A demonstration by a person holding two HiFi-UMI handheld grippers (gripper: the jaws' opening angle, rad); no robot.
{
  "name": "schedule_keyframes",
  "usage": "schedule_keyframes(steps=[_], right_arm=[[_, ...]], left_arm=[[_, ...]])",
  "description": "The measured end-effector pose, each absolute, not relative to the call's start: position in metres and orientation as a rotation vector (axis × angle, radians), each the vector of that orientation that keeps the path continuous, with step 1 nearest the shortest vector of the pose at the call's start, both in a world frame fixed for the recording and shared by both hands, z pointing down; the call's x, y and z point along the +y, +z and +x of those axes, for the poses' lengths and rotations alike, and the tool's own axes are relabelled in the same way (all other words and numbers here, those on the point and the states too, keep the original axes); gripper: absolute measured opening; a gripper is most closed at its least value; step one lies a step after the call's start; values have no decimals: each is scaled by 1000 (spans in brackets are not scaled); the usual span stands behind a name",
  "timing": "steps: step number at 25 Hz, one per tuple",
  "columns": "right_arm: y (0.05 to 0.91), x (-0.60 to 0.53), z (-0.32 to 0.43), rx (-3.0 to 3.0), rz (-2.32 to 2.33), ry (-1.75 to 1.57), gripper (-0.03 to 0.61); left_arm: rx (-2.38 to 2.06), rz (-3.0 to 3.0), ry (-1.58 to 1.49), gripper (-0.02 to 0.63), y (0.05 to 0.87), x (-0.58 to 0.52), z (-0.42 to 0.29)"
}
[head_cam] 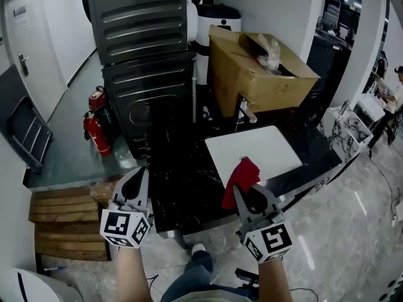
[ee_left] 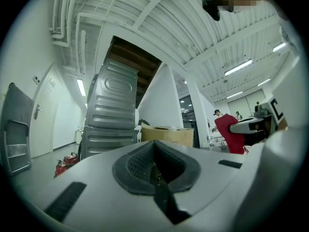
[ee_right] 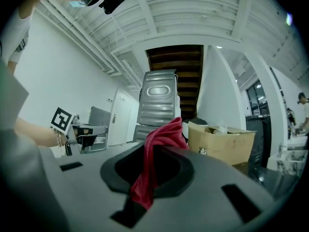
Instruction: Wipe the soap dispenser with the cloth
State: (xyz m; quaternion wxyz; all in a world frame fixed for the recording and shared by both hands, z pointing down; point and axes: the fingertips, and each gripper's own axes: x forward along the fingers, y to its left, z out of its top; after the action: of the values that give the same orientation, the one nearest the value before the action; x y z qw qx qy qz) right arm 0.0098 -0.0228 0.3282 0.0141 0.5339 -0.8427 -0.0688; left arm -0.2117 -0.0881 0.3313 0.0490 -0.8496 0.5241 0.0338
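above the dark, veined stone counter (head_cam: 182, 194), our right claw (head_cam: 247, 195) pinches a soft, crumpled red cloth (head_cam: 239, 176) that hangs limp from its jaws beside a flat white board (head_cam: 264, 146); our left claw (head_cam: 137, 176) is closed, ribbed pads together, holding nothing.

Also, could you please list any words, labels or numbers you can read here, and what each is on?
No text here is readable.
Cardboard box: small dark print, too small to read.
Door plate: blurred.
Marker cubes: square patterns only, no words.
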Motion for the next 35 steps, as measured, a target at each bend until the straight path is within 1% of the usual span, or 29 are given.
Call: schedule_keyframes(steps=[9, 11, 12, 14, 16, 22, 30, 35], right_arm=[[336, -137, 14, -2591, 1599, -172, 51], [338, -161, 13, -2583, 1579, -175, 51], [338, -172, 12, -2578, 1570, -176, 51], [340, -194, 11, -2569, 1556, -173, 51], [342, -212, 8, -2558, 1533, -173, 51], [355, -251, 8, -2564, 1508, -103, 51], [383, -281, 20, -2595, 1447, -4, 51], [399, -298, 30, -2612, 1392, 43, 51]], left_arm=[[1618, -2609, 131, 15, 349, -203, -203], [1611, -2642, 125, 96, 355, -228, -197], [1609, -2653, 118, 122, 358, -240, -194], [1605, -2661, 94, 161, 364, -262, -188], [1604, -2670, 76, 174, 371, -282, -182], [1681, -2698, 26, 167, 401, -328, -174], [1741, -2687, -90, 135, 432, -371, -156], [1808, -2676, -143, 135, 450, -393, -155]])
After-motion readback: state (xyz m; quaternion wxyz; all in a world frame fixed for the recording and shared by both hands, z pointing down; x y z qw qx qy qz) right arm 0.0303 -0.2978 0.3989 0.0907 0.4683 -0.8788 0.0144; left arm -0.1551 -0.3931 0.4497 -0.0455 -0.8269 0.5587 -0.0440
